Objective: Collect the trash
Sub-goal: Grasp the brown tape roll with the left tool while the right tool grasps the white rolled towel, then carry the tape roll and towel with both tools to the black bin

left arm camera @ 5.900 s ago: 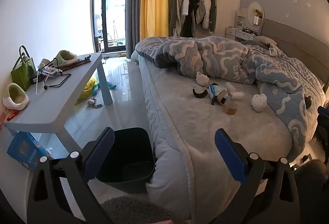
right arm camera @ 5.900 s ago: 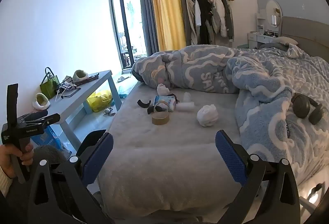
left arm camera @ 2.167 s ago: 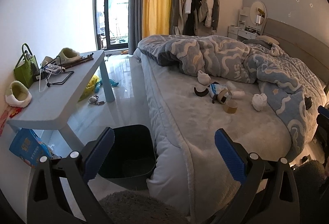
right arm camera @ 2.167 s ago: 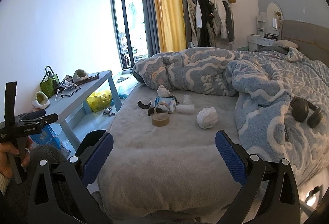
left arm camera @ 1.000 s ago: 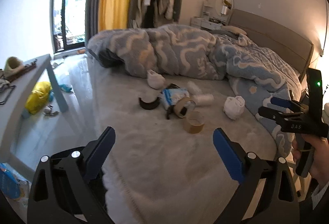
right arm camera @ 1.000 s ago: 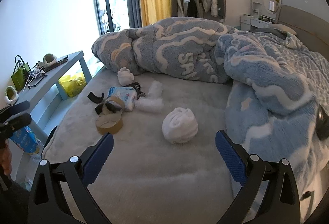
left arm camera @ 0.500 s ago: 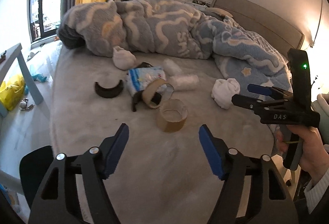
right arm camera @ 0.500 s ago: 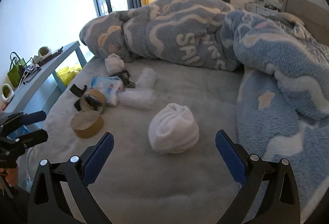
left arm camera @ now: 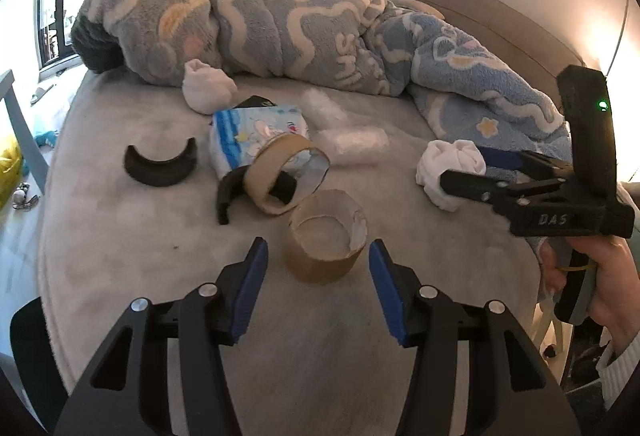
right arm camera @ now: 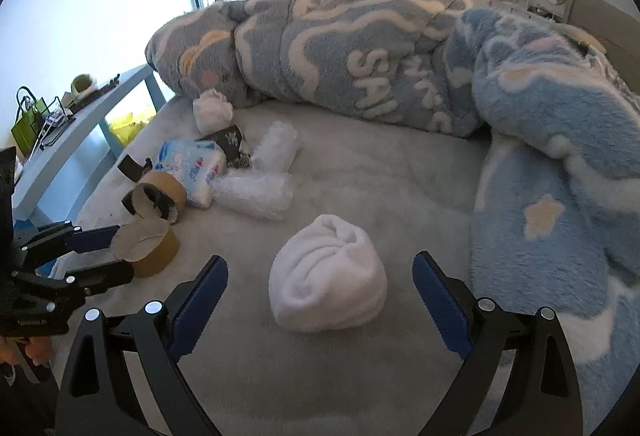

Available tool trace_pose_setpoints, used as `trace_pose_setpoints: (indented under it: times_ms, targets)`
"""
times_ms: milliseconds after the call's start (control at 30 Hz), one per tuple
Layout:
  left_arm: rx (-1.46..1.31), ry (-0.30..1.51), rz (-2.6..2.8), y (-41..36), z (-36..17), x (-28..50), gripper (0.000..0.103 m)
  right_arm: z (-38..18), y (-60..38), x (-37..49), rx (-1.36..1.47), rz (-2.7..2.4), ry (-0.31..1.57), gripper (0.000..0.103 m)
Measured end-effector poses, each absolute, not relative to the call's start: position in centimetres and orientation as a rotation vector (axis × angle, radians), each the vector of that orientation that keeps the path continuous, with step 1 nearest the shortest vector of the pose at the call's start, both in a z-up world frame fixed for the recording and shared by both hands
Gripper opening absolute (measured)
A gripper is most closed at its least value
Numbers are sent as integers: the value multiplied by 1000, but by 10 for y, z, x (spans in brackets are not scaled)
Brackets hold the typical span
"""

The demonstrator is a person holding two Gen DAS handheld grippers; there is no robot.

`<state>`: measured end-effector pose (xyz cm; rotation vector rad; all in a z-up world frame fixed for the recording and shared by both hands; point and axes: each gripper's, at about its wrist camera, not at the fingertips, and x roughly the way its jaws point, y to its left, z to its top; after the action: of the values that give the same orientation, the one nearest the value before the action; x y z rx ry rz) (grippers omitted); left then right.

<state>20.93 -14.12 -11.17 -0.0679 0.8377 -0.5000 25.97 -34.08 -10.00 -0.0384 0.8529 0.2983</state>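
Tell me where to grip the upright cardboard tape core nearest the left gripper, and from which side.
Grip the cardboard tape core across its outer wall, coming straight in from the near side. It stands on end, open side up, already between the open left gripper's fingers, so closing pinches opposite walls. Squeeze gently, since the hollow ring may crush. The tilted core behind stays clear.

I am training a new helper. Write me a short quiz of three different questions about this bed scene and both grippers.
1. True or false: the left gripper is already shut on the nearer cardboard tape core.
2. Which object lies between the open fingers of the right gripper? A) tissue pack B) balled white sock C) black curved piece
3. Fill in: the second tape core lies tilted against the ____ pack.

Key:
1. False; its fingers stand open on either side.
2. B, the balled white sock.
3. tissue; the tissue pack is blue and white.
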Motion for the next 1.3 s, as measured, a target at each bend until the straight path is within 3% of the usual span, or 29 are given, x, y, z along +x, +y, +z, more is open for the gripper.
trace_pose_setpoints:
  times_ms: [67, 133, 433, 867, 1300]
  targets:
    - [-83, 843, -506, -144, -113, 214, 52, -105, -339, 264, -51, 290, 874, 86]
    - [-98, 854, -511, -145, -115, 218, 49, -109, -340, 267, -55, 288, 895, 71]
    - [-129, 844, -537, -146, -110, 220, 47, -111, -345, 272, -35, 269, 904, 52]
    - [-171, 762, -474, -105, -75, 212, 47, -61, -320, 266, -5, 275, 783, 51]
    - [-151, 739, -283, -6, -64, 207, 47, -38, -232, 275, -17, 393, 740, 51]
